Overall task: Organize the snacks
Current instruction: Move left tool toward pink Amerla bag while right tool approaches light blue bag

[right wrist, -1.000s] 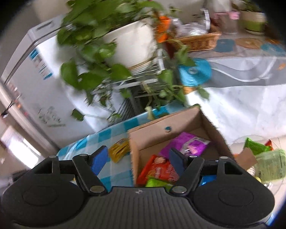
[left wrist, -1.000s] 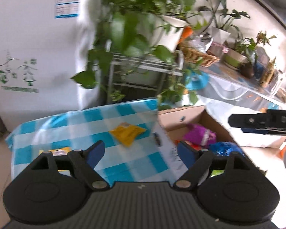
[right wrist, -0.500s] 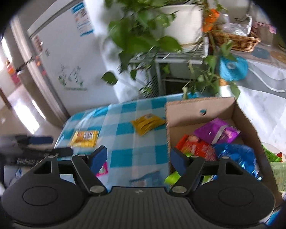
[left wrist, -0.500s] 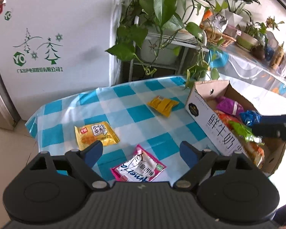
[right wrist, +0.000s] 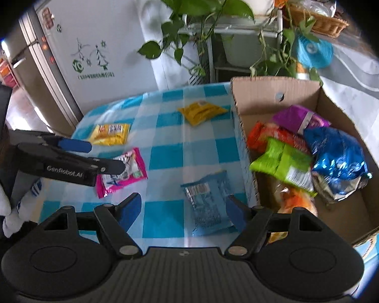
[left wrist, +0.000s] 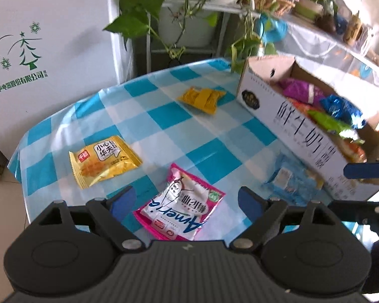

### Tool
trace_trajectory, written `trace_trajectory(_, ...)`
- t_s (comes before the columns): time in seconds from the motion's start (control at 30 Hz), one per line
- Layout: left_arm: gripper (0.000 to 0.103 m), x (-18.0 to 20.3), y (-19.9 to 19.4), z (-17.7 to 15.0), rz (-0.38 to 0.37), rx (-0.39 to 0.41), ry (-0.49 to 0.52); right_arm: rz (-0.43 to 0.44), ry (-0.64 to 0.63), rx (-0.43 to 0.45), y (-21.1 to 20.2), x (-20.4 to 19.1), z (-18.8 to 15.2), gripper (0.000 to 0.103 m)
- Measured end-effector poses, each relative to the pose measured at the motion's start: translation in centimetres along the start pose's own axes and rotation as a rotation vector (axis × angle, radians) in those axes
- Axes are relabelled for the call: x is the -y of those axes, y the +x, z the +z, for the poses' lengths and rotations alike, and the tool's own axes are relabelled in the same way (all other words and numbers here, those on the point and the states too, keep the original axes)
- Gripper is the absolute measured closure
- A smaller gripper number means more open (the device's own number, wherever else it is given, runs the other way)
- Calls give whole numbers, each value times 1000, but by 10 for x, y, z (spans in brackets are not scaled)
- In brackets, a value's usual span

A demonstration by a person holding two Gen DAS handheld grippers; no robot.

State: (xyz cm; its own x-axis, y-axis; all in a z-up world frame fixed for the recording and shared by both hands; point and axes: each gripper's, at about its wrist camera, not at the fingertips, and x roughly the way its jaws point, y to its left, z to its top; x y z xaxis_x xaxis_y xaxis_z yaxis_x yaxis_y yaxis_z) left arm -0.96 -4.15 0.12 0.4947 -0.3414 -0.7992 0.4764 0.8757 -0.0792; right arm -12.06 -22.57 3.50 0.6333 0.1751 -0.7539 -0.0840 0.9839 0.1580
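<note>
From my left camera the left claw [left wrist: 184,202] stands wide open and empty above the pink packet [left wrist: 180,210], which lies near the counter's [left wrist: 164,116] near edge. My right camera alone looks down into the cardboard box [right wrist: 273,93] at the counter's right edge, showing green [right wrist: 281,162], blue [right wrist: 337,155], orange and purple bags piled inside. My right claw [right wrist: 183,208] is partly open and empty, its jaws opening, with the pale blue packet [right wrist: 208,203] on the counter below them, just beside the box wall. Farther back, a yellow biscuit packet [left wrist: 102,160] lies toward the left edge, and a crumpled yellow packet [left wrist: 202,98] lies near the far edge, beside the box's corner.
</note>
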Motion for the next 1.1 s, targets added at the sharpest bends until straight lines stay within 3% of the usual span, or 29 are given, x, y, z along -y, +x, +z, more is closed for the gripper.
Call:
trace_trajectory(0.27, 15, 7, 18, 3, -6, -25, 53, -116, -28, -23, 29, -7, -7, 24)
trace_trajectory(0.7, 16, 7, 42, 2, 49, -81, 37, -248, -61, -33, 65, -24, -19, 22)
trace_trajectory(1.1, 14, -14, 45, -2, 114, -105, -48, -231, -111, -71, 76, -44, -24, 15)
